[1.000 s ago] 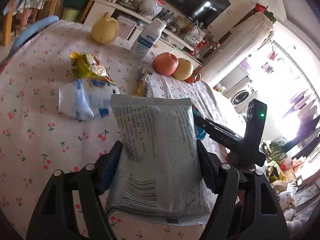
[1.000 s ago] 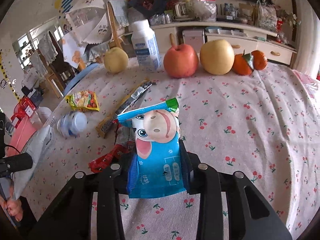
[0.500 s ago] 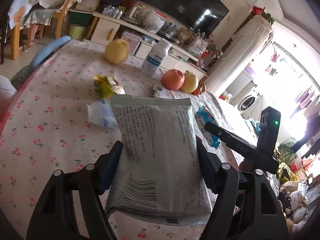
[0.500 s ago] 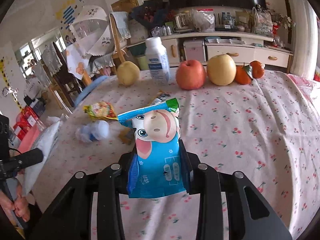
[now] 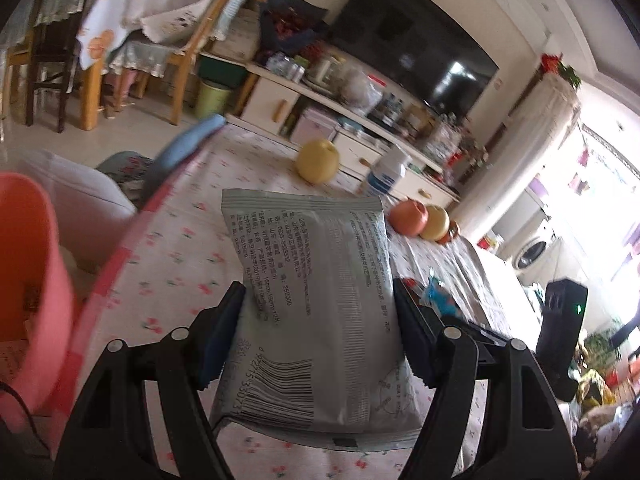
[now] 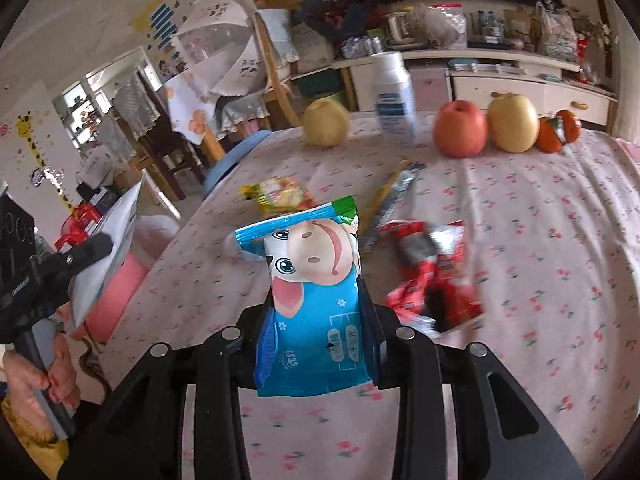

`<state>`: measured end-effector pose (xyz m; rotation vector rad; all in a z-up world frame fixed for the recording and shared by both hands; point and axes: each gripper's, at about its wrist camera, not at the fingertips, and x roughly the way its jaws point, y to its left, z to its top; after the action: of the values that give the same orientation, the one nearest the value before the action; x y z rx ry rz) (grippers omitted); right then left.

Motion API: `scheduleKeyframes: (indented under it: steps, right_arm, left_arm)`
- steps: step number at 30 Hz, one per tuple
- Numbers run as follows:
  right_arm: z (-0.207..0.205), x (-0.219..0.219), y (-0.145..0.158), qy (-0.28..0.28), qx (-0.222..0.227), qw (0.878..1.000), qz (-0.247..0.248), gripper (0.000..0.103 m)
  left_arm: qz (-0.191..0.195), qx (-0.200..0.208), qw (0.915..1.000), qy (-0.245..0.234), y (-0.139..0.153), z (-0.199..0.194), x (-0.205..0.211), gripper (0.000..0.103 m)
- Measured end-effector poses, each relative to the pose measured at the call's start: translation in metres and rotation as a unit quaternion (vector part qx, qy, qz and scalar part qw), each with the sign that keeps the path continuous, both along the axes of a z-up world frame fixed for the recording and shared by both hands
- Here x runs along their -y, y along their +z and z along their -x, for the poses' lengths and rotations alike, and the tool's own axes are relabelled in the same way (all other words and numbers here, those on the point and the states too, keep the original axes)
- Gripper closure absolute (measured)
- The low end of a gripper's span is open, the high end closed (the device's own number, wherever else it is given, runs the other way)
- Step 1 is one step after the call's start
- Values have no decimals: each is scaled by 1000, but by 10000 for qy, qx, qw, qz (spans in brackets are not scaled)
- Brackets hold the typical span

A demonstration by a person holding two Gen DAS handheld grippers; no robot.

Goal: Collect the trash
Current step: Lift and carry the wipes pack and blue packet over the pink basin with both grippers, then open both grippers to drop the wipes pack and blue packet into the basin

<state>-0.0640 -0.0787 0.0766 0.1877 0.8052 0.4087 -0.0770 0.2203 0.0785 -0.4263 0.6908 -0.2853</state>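
Observation:
A silver-grey snack bag (image 5: 316, 304) with a barcode stands upright between the fingers of my left gripper (image 5: 318, 292), which is shut on it over the table's left edge. A pink bin (image 5: 28, 280) sits just left of and below that edge. My right gripper (image 6: 318, 300) is shut on a blue packet with a cartoon cow face (image 6: 316, 280), above the cherry-print tablecloth (image 6: 540, 280). On the cloth lie a red wrapper (image 6: 436, 280), a yellow wrapper (image 6: 280, 196) and a long dark wrapper (image 6: 396, 196). In the right wrist view the left gripper (image 6: 86, 254) holds its bag over the pink bin (image 6: 120, 292).
At the table's far side stand a white bottle (image 6: 394, 96), a red apple (image 6: 460, 128), two yellow pears (image 6: 514, 122) and oranges (image 6: 558, 132). Wooden chairs (image 5: 92, 72) and a green pail (image 5: 212, 98) stand on the floor to the left. A hand (image 6: 36, 372) grips the left handle.
Both grippers have drawn back and up from the table's middle toward its left edge, each keeping its packet. The pink bin has come into the left wrist view.

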Motion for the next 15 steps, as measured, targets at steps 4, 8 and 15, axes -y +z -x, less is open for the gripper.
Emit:
scheduleKeyframes:
  steps: [4, 8, 15]
  right_arm:
    - [3, -24, 0, 163, -72, 9998, -125, 66]
    - [4, -48, 0, 335, -127, 9992, -187, 66]
    - [2, -94, 6, 716, -182, 9968, -316, 66]
  left_arm:
    - [-129, 68, 9993, 352, 3, 6, -21, 31]
    - [-243, 109, 9976, 642, 7, 10, -40, 30]
    - [-243, 159, 9935, 1102, 11, 15, -73, 30]
